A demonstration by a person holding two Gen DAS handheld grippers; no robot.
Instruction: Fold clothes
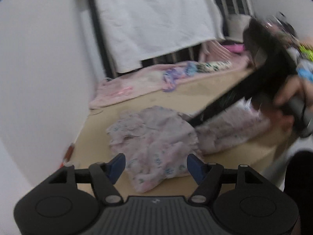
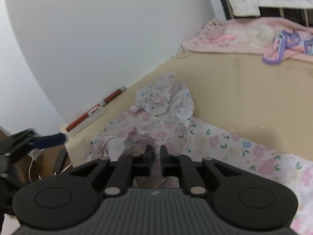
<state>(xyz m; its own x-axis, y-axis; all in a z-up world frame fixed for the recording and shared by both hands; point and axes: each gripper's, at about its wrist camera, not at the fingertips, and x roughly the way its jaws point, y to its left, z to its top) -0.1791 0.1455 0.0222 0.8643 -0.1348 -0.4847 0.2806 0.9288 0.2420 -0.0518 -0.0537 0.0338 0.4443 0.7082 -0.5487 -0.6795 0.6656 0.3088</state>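
A crumpled pink floral garment (image 1: 156, 143) lies on the beige table (image 1: 176, 96). It also shows in the right wrist view (image 2: 166, 121), bunched up and spreading to the lower right. My left gripper (image 1: 155, 165) is open just above the garment's near edge, with nothing between its blue pads. My right gripper (image 2: 155, 152) is shut on a fold of the floral garment. In the left wrist view the right gripper (image 1: 197, 121) reaches in from the right, blurred, with its tips at the cloth.
A pink blanket (image 1: 137, 82) with a purple-patterned garment (image 1: 172, 76) lies at the table's far side. A white wall runs along the left. A red-brown stick (image 2: 93, 111) lies by the wall. A white sheet (image 1: 152, 19) hangs behind.
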